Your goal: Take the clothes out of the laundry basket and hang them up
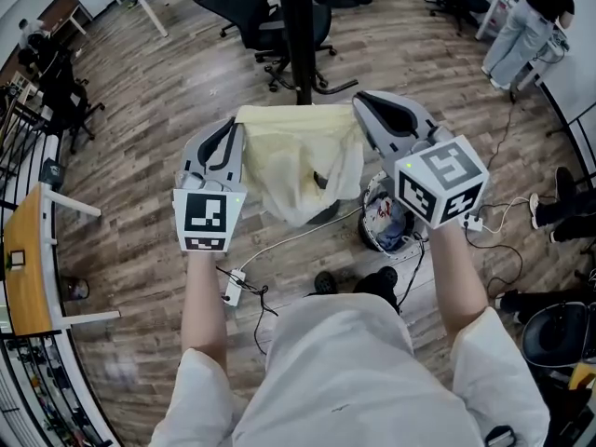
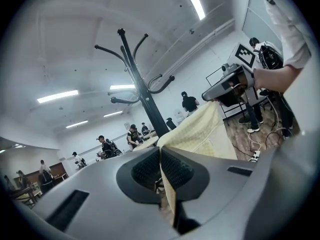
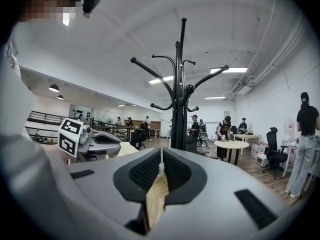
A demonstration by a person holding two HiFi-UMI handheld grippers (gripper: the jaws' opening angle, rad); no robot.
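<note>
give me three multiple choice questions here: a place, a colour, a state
1. Where is the coat rack?
A) far off to the left
B) just beyond the held cloth
C) tipped over flat

2. What colour is the cloth?
A) pale yellow
B) dark blue
C) red

3. How are the left gripper and right gripper?
A) both open and empty
B) both shut on the cloth
C) only the left holds it

Answers:
1 B, its black pole rises upright past the cloth's far edge.
2 A, it looks pale yellow in every view.
3 B, each gripper view shows cloth pinched between closed jaws.
</note>
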